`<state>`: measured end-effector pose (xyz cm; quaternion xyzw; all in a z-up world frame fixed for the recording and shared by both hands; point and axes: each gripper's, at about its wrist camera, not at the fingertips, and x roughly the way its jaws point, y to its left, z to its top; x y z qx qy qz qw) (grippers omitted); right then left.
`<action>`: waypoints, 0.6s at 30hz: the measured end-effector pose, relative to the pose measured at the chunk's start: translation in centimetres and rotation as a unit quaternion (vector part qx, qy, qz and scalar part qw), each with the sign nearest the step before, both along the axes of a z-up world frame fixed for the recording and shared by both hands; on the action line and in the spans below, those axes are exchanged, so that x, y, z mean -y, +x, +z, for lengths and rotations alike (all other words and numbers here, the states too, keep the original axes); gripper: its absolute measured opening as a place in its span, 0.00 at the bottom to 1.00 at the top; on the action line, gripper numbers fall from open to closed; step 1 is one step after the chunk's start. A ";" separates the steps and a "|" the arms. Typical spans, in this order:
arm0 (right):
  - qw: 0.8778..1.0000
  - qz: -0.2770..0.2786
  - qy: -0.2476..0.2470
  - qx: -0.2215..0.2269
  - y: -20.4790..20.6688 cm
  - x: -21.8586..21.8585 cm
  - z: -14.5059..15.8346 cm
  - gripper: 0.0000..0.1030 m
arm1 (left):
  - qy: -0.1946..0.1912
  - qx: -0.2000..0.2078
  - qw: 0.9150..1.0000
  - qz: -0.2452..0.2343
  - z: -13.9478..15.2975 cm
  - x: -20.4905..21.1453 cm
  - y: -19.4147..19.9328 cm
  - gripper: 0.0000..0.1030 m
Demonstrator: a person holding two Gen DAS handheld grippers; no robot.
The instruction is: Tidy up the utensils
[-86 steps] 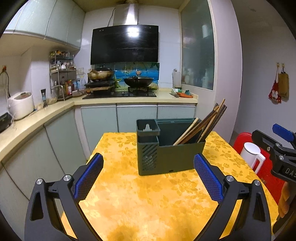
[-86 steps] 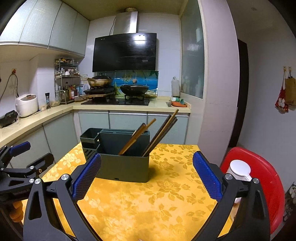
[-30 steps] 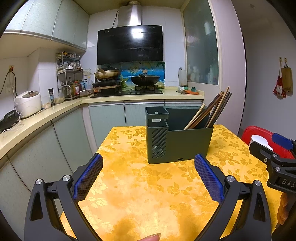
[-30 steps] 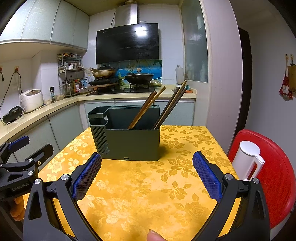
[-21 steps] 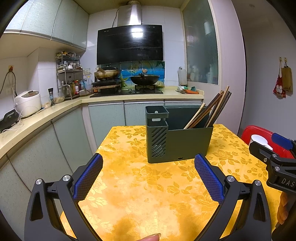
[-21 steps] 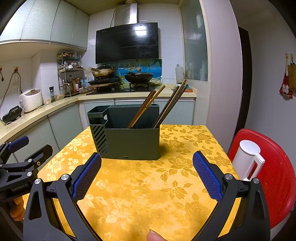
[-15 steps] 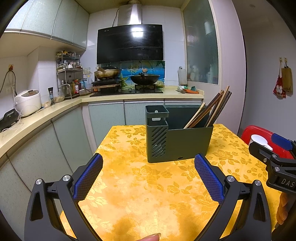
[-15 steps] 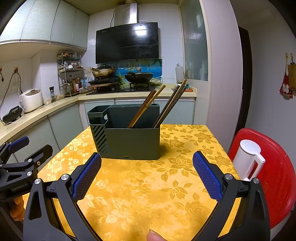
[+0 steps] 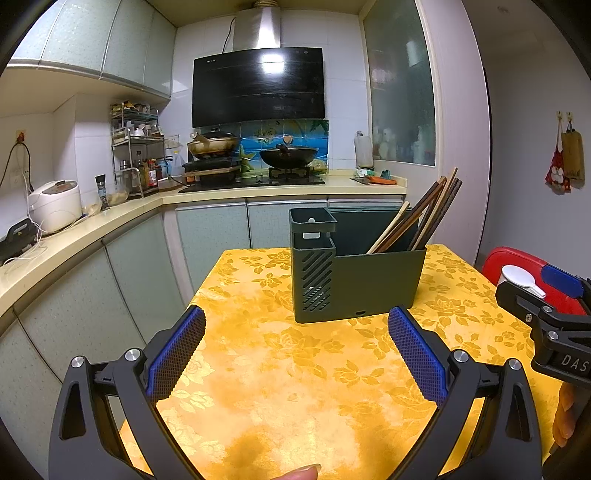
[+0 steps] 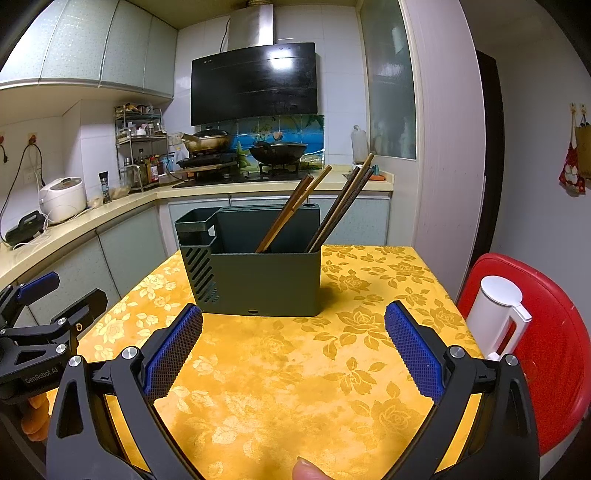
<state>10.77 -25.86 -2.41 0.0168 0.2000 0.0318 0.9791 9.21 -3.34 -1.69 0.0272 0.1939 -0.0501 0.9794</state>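
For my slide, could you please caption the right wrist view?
Open right gripper faces a dark green utensil holder of chopsticks on a yellow floral tablecloth.

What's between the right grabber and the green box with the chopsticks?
Nothing: the right wrist view shows only bare yellow tablecloth between the right gripper and green holder.

I'm looking into a small kitchen with white tiled walls. A black range hood hangs at the far wall over a stove carrying two woks. Pale green cabinets run along the upper left, and a cream counter wraps the left side, holding a white rice cooker and a wire spice rack. The near tabletop wears a yellow floral cloth. A red chair stands at right.
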 end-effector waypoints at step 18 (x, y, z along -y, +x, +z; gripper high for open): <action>1.000 0.000 0.000 -0.001 0.0 -0.1 -0.1 0.93 | -0.015 -0.004 1.000 -0.010 0.0 -0.3 0.0 0.93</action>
